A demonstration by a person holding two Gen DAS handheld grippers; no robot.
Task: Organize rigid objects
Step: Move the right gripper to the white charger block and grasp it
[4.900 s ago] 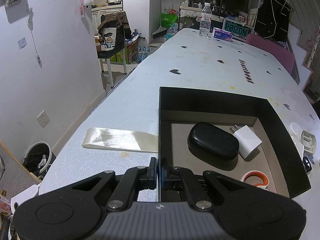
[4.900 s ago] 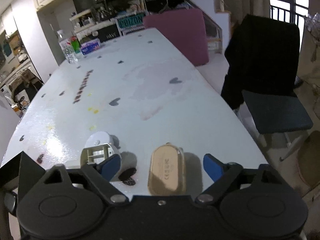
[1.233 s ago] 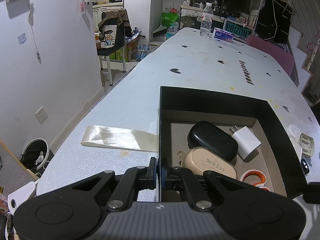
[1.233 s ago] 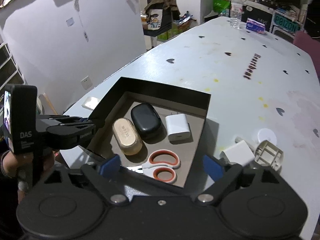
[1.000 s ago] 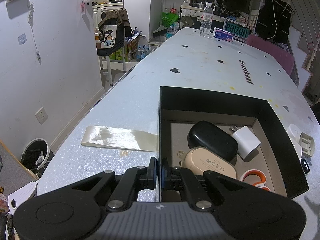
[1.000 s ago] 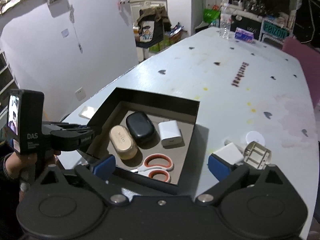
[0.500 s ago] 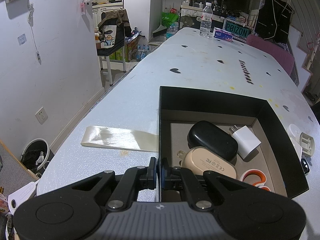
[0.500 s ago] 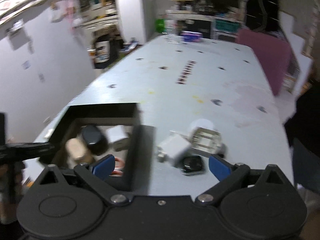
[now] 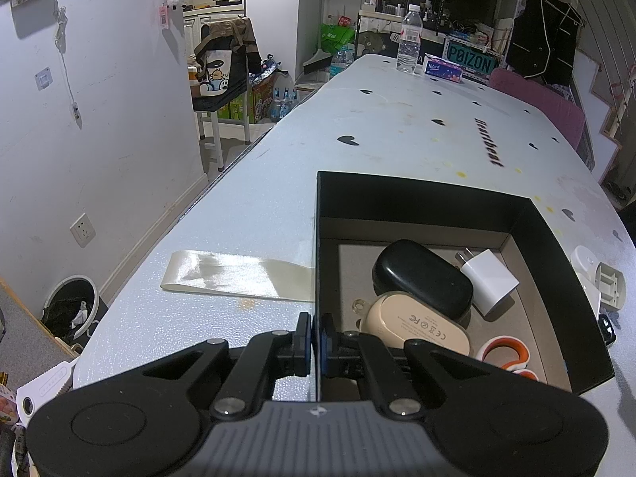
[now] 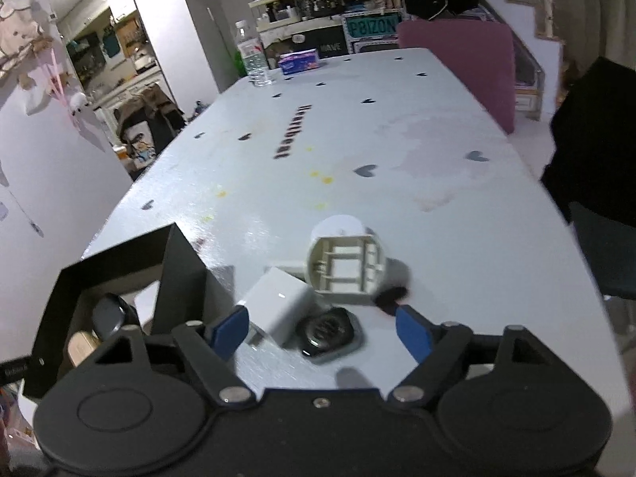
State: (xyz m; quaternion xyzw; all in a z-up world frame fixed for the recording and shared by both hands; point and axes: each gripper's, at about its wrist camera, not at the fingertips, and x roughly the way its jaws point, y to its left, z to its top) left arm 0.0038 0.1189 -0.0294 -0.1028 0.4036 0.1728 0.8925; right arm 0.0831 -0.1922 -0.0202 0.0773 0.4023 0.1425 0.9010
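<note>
- Left gripper (image 9: 314, 336) — jaws clamped on the near wall of the black box (image 9: 421, 198).
- Box contents: black case (image 9: 421, 284), beige case (image 9: 417, 328), white charger (image 9: 491, 280), orange-handled scissors (image 9: 505, 355).
- Right gripper (image 10: 322, 328) — jaws have just been closing, pressing on nothing; a white adapter (image 10: 278, 304) and a dark watch body (image 10: 328, 336) lie between them on the table (image 10: 357, 159).
- A cream plastic holder (image 10: 344, 268) sits just beyond.

Black box (image 9: 417, 202) holds a black case (image 9: 421, 280), beige case (image 9: 417, 328), white charger (image 9: 491, 280), orange-handled scissors (image 9: 505, 355); another charger (image 10: 278, 304) outside.
</note>
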